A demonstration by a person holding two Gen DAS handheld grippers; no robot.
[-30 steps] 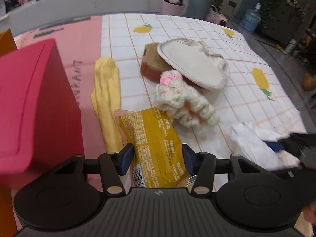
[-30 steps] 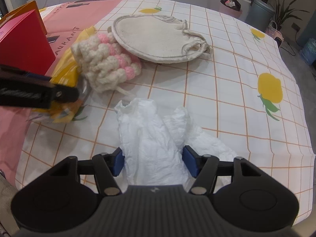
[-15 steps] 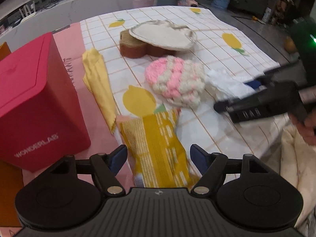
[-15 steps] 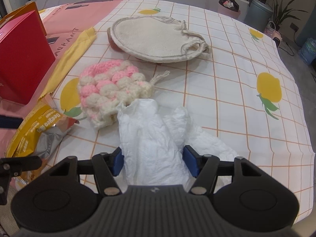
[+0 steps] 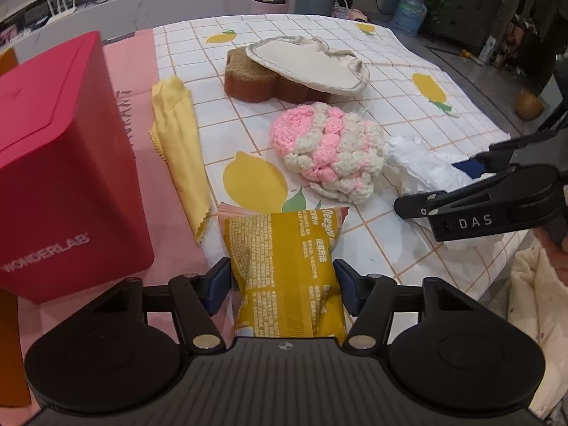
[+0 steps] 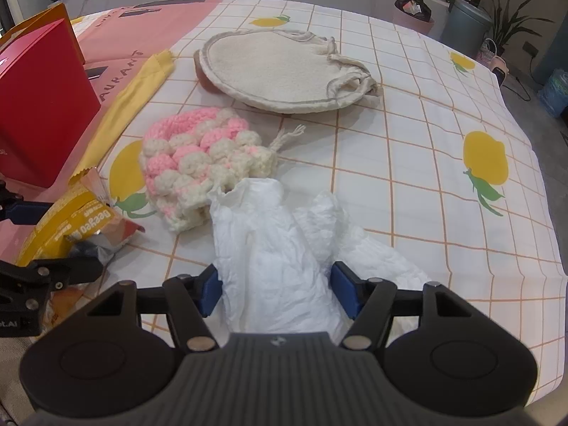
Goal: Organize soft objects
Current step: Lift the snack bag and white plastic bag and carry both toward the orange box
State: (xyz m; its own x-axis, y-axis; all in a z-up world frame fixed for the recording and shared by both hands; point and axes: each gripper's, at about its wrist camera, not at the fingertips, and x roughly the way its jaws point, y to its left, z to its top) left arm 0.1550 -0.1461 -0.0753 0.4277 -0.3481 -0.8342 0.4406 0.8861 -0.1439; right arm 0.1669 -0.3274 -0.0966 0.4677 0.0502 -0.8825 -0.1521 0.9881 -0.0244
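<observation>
The left tongs (image 5: 282, 285) hold a yellow snack packet (image 5: 284, 266) between blue pads, their jaws having just been closing on it again after springing wider half a second ago. A second back the packet hid much of the pink-and-cream crocheted piece (image 5: 328, 151); that piece now lies flat and in full view on the lemon-print cloth (image 6: 408, 149) covering the bench. The right tongs (image 6: 275, 291) have not shifted and grip a crumpled white plastic bag (image 6: 269, 259) near the bench's front edge. Readable writing: "WONDERLAB" on the red box (image 5: 60, 177) at the left, "DAS" on the right tongs' arm in the left wrist view, "Deeyeo" on the packet, and letters ending "AURANT" on the pink sheet (image 6: 117, 35) under the box. A yellow cloth (image 5: 181, 156) lies between box and packet. Farther back a cream mitt (image 6: 280, 71) rests on a brown sponge (image 5: 255, 85). The cloth's right half lies bare to its edge.
</observation>
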